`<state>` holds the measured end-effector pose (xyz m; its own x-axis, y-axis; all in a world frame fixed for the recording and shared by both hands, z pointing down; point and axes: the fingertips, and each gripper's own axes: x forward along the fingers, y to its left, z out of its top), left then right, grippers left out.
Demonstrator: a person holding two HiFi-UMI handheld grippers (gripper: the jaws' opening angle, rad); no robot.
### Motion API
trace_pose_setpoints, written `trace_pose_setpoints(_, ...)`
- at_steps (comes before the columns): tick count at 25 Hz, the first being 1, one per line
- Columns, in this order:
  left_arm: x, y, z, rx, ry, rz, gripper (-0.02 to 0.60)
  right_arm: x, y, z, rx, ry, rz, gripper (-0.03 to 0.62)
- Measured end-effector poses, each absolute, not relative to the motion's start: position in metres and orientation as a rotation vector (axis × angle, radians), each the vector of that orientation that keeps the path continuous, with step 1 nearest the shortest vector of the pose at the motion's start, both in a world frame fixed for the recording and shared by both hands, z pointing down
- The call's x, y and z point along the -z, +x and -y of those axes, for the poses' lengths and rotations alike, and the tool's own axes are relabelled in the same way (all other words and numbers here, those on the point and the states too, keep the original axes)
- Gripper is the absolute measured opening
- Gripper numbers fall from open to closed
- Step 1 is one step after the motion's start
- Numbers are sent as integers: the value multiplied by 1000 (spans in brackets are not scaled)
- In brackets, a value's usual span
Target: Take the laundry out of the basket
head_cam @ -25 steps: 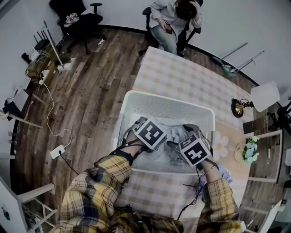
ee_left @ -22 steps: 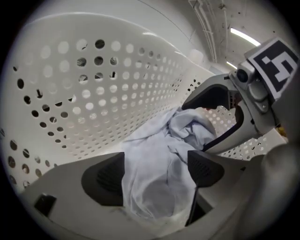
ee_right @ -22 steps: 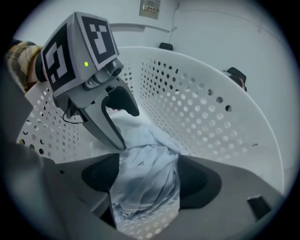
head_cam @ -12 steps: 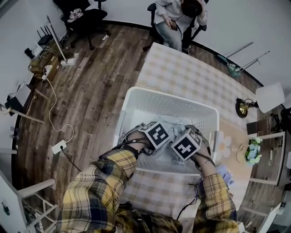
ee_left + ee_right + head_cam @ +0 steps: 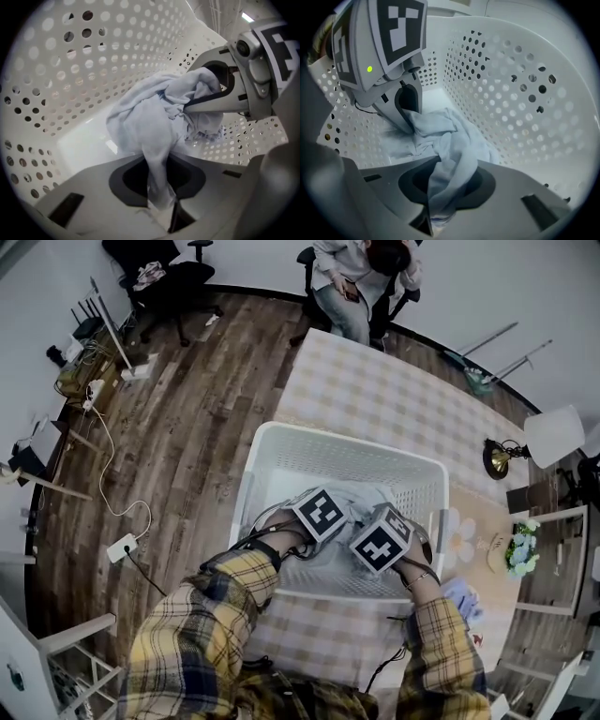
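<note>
Laundry, a pale bunched cloth, lies inside the white perforated basket on the table. The jaws of left tool and right tool are closing, each pinching a fold of it.

You see a smooth white plastic basket pierced with holes, soft matt crumpled cloth laundry, your worktop covered in checked fabric, and a wood-plank floor.
</note>
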<state>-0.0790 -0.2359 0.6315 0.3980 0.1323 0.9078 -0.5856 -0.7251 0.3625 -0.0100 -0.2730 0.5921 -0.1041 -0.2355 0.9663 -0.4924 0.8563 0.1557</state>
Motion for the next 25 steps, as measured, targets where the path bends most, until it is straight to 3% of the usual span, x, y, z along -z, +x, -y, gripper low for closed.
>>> trace_pose_setpoints(11,-602,-66,250,-1242,2044,451,100,-573,-10,283,-277,645,1741,101)
trace_pose_setpoints(25,-497,-70,283,-928,2258,667,98,-470,-29,290,-179,859,1878,97)
